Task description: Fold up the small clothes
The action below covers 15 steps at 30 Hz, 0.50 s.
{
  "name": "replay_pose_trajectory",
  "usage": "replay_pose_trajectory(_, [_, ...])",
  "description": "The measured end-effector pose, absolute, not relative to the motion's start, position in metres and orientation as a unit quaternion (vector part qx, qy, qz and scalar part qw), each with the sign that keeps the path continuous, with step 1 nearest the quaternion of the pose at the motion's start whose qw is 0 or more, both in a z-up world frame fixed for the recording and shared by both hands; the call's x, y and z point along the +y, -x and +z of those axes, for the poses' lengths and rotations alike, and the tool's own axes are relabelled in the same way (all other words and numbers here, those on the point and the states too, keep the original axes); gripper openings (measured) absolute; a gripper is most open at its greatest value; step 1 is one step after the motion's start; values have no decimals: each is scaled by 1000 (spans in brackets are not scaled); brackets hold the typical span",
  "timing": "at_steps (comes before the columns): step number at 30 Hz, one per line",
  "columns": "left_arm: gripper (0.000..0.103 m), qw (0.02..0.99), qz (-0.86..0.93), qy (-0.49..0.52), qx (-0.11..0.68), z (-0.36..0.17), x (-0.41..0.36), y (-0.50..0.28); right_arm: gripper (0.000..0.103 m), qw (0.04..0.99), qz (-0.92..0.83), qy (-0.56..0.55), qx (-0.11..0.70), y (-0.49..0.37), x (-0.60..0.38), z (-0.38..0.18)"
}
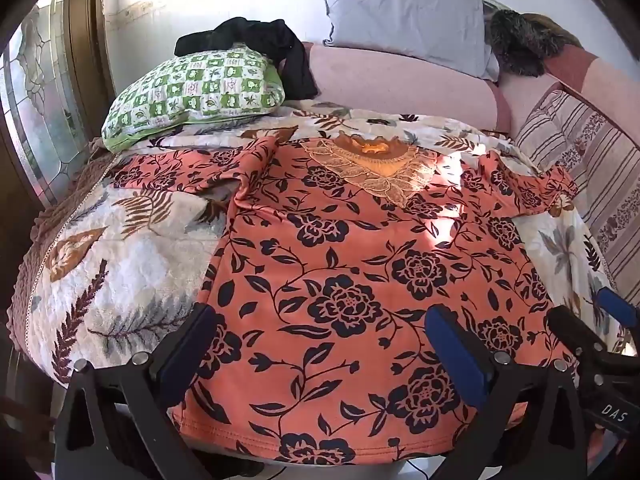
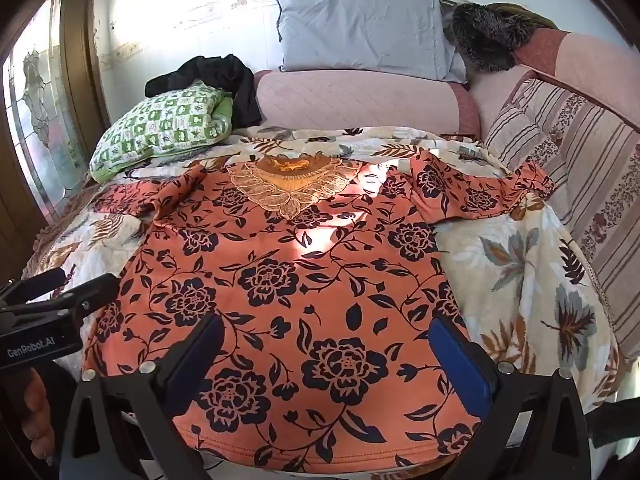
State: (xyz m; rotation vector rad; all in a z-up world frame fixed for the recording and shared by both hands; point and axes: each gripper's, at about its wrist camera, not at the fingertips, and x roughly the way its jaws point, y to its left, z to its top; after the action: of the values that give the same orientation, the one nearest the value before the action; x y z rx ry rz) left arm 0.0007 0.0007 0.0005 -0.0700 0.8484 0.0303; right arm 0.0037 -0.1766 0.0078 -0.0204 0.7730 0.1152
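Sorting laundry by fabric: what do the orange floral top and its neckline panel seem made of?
Orange floral top: likely a soft knit, matte; it drapes limply and has a stitched hem. Neckline panel: apparently lace or embroidery, with openwork leaf shapes. Fibre cannot be told.

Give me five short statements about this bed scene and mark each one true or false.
1. The orange floral top lies spread flat on the bedspread. True.
2. The left hand-held gripper is clamped on the hem. False: its jaws stand wide open, holding nothing.
3. A black garment lies on the green checked pillow. True.
4. The top's sleeves are already folded in. False: both sleeves stretch out sideways.
5. The right hand-held gripper is open above the top's lower part. True.
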Motion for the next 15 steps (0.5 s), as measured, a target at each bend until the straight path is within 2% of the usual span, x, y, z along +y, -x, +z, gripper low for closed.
replay_pose_trajectory(15, [103,910,32,32,412,-7,5,-1,103,931,51,7,360,-7,-176,15])
